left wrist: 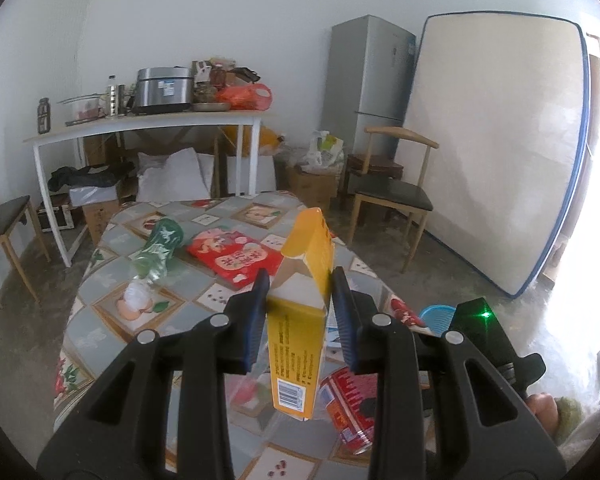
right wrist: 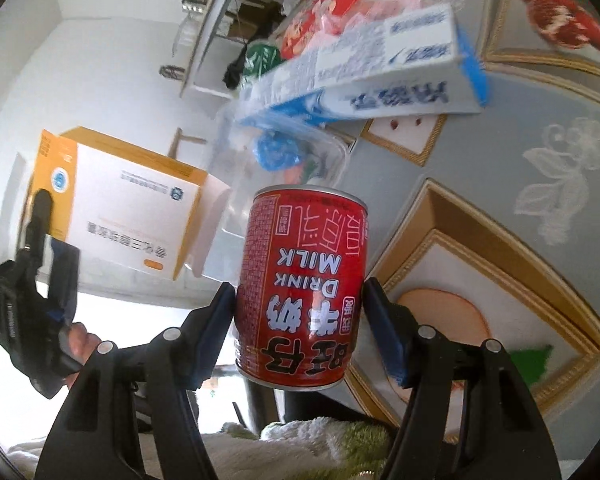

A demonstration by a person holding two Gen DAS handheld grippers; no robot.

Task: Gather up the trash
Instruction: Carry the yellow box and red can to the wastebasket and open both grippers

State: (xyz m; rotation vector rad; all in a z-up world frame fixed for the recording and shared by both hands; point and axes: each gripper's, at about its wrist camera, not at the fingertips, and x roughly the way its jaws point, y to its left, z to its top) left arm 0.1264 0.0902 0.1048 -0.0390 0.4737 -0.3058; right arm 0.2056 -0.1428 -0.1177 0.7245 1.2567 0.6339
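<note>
My left gripper [left wrist: 300, 280] is shut on a yellow carton [left wrist: 300, 340], which stands upright above the patterned table [left wrist: 112, 344]. The same carton [right wrist: 132, 200] shows at the left of the right wrist view, with the left gripper's fingers [right wrist: 64, 268] on it. My right gripper [right wrist: 300, 290] is shut on a red milk can [right wrist: 300, 292], both pads pressing its sides near the table's edge. The can [left wrist: 348, 412] also appears low in the left wrist view.
On the table lie a blue-and-white carton [right wrist: 380, 60], a clear plastic tub [right wrist: 284, 148], a red packet [left wrist: 236, 256] and a green plastic bottle [left wrist: 156, 252]. A blue basket [left wrist: 436, 314] sits beyond the table's right edge. Chairs and a white side table stand farther back.
</note>
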